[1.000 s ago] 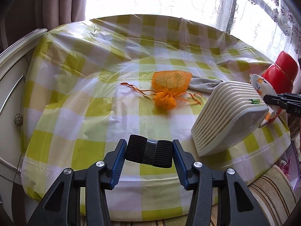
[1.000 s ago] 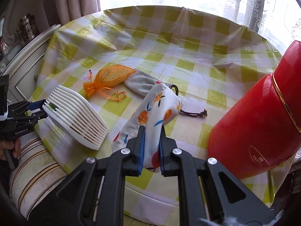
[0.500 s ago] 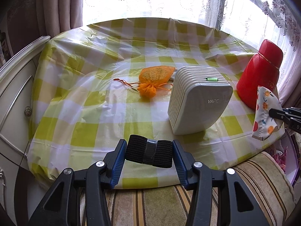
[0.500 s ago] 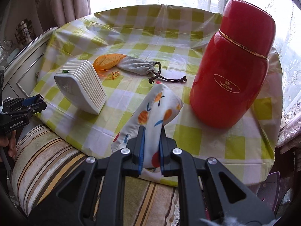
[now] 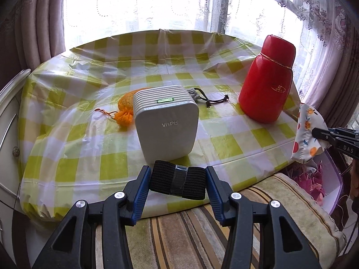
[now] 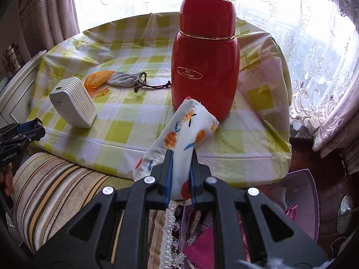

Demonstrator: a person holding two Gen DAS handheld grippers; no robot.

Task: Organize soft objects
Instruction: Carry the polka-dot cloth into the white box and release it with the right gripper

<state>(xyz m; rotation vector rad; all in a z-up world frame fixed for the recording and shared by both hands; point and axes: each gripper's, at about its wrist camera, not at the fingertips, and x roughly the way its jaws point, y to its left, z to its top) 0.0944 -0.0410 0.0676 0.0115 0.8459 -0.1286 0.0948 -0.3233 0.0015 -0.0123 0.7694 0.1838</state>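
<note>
My left gripper (image 5: 177, 182) is shut on a black elastic band roll (image 5: 177, 182) wrapped with clear tape, held in front of the table's near edge. My right gripper (image 6: 180, 174) is shut on a white fruit-print cloth pouch (image 6: 186, 132), which hangs off the table's near right side; the same pouch (image 5: 307, 134) shows at the right of the left wrist view. On the table lie an orange mesh pouch (image 6: 98, 79) and a grey drawstring pouch (image 6: 125, 79), partly hidden behind the white device in the left wrist view.
A white ribbed VAPE device (image 5: 166, 123) stands mid-table on the yellow-checked cloth (image 5: 89, 121). A red flask (image 6: 205, 60) stands to the right. A striped cushion (image 6: 56, 183) lies below the table edge. An open box of pink and purple fabrics (image 6: 298, 204) sits lower right.
Both grippers have drawn back from the table and swung right, each keeping its object. The fruit-print pouch has been lifted off the tabletop and now hangs past the near edge.
</note>
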